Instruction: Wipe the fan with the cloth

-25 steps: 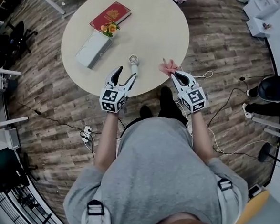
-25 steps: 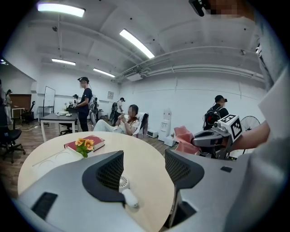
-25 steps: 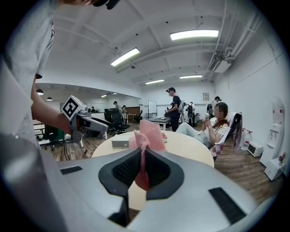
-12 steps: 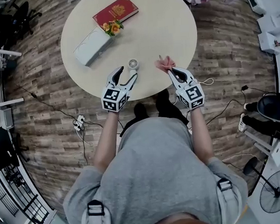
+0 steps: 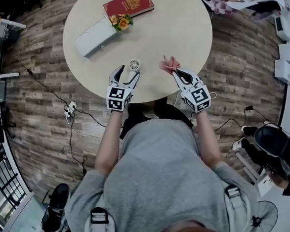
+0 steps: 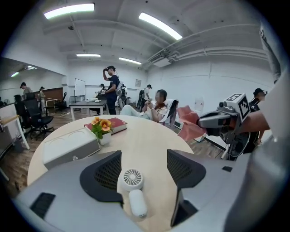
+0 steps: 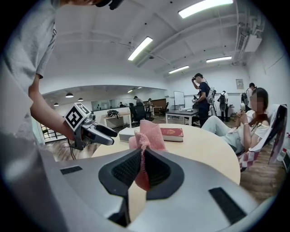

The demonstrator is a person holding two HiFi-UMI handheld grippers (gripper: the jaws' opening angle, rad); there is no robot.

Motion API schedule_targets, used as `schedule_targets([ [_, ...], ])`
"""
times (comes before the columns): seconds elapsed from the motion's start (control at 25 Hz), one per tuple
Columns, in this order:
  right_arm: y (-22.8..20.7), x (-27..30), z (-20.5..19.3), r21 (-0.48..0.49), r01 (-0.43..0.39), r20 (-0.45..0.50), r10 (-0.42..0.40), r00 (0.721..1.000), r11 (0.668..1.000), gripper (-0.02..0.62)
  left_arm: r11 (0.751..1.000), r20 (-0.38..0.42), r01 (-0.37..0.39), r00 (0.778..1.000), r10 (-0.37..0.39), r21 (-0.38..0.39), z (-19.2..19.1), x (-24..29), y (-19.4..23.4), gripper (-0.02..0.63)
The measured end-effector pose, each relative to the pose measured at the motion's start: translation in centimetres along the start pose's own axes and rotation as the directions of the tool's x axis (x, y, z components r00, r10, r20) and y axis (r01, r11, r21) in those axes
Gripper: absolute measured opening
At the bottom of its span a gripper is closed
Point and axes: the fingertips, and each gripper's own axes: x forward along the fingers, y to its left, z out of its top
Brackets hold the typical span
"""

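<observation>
The small white fan [image 5: 134, 65] rests on the round bench [image 5: 178, 21] near its front edge. It sits between the spread jaws of the left gripper [image 6: 144, 165], which have just been opening and are not pressing on it. To the fan's right, near the same edge, the pink cloth [image 5: 170, 64] is pinched upright in the clenched right gripper [image 7: 141, 168]. Farther back on the bench lie a white box [image 5: 96, 37], a small pot of orange flowers [image 5: 121, 22] and a red book [image 5: 128, 3].
</observation>
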Motion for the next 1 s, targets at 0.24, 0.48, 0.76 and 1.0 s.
schedule_targets([
  [0.24,-1.5,1.4,-0.5,-0.034,-0.115,-0.034,0.113,0.993,0.993,0.029,0.993,-0.054,-0.11,0.993,0.108,-0.038,-2.0,1.3,0.5,0.327],
  [0.48,-2.0,3.2,-0.7,-0.046,-0.152,-0.075,0.148,0.986,0.987,0.029,0.992,-0.085,-0.111,0.991,0.106,-0.056,-3.0,3.0,1.3,0.339],
  [0.76,-2.8,4.8,-2.8,-0.026,-0.133,-0.138,0.128,0.982,0.991,0.029,0.99,-0.145,-0.102,0.986,0.087,-0.096,-6.9,6.5,2.4,0.341],
  [1.0,-2.9,6.1,-5.0,-0.005,-0.151,-0.202,0.147,0.968,0.988,0.029,0.983,-0.197,-0.168,0.969,0.152,-0.068,-9.8,8.5,4.2,0.36],
])
